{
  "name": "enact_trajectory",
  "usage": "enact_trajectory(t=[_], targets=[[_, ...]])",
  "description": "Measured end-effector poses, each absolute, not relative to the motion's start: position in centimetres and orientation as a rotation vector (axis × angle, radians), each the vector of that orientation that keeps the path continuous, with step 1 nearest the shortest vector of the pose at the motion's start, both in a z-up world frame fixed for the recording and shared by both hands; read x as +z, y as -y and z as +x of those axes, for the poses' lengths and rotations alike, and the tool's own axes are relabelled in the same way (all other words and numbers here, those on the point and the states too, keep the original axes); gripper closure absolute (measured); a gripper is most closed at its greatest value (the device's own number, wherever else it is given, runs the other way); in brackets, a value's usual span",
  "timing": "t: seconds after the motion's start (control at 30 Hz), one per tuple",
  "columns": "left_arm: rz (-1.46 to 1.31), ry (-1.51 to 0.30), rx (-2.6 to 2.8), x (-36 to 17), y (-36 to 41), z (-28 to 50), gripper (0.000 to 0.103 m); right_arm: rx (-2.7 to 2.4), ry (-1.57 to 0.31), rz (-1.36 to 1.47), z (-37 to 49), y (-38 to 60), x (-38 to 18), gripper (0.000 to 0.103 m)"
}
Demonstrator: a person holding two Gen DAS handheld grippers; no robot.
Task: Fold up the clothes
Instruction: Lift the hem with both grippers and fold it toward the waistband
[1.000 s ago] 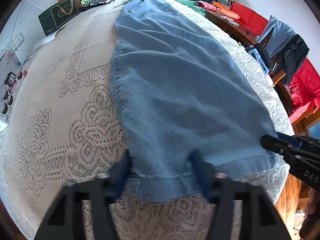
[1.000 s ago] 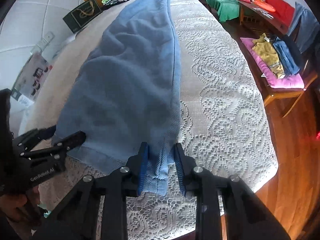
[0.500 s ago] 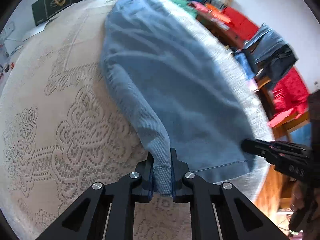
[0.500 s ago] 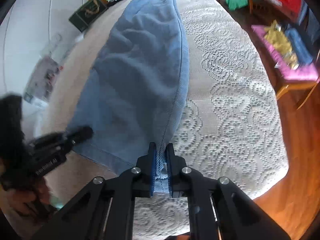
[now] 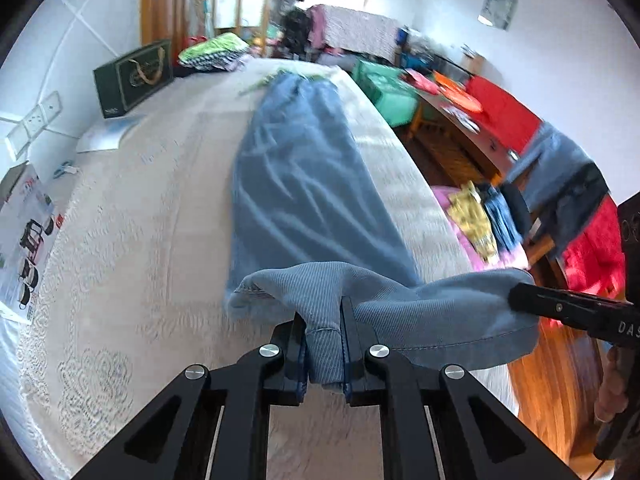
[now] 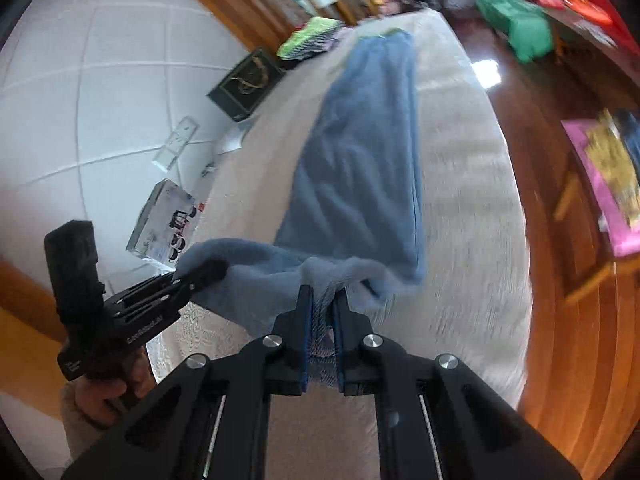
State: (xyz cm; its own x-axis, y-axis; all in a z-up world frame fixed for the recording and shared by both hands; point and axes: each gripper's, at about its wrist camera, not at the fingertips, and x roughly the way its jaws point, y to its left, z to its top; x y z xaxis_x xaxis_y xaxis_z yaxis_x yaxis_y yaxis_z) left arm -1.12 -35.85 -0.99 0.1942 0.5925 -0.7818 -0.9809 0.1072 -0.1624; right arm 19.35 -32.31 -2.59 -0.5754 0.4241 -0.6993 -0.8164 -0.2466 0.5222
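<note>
A long blue garment (image 5: 296,184) lies lengthwise on a bed with a cream lace cover (image 5: 132,216). Its near hem is lifted off the bed. My left gripper (image 5: 324,320) is shut on the hem's left corner, with cloth bunched between the pads. My right gripper (image 6: 323,300) is shut on the hem's right corner (image 6: 320,320). In the left wrist view the right gripper (image 5: 516,298) reaches in from the right, its tips on the cloth. In the right wrist view the left gripper (image 6: 216,270) shows at the left, held by a hand (image 6: 104,396). The hem hangs slack between both.
A dark green gift bag (image 5: 132,78) and folded bright clothes (image 5: 212,52) sit at the bed's far end. A printed box (image 5: 24,232) lies by the wall. Right of the bed are a wooden floor (image 6: 576,320), a bench with clothes (image 5: 480,220) and red seats (image 5: 500,112).
Both grippers closed on the hem corners and rose, lifting the near end of the garment off the bed and carrying it toward the far end.
</note>
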Motion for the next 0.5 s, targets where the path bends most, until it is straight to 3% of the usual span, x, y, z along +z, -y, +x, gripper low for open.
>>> enact_trajectory(t=[0.5], targets=[[-0.907,-0.607,1.53,-0.4,21.6,2.5,0.091,2.184,-1.126,-0.728,21.2,16.0,-1.4,0.094]])
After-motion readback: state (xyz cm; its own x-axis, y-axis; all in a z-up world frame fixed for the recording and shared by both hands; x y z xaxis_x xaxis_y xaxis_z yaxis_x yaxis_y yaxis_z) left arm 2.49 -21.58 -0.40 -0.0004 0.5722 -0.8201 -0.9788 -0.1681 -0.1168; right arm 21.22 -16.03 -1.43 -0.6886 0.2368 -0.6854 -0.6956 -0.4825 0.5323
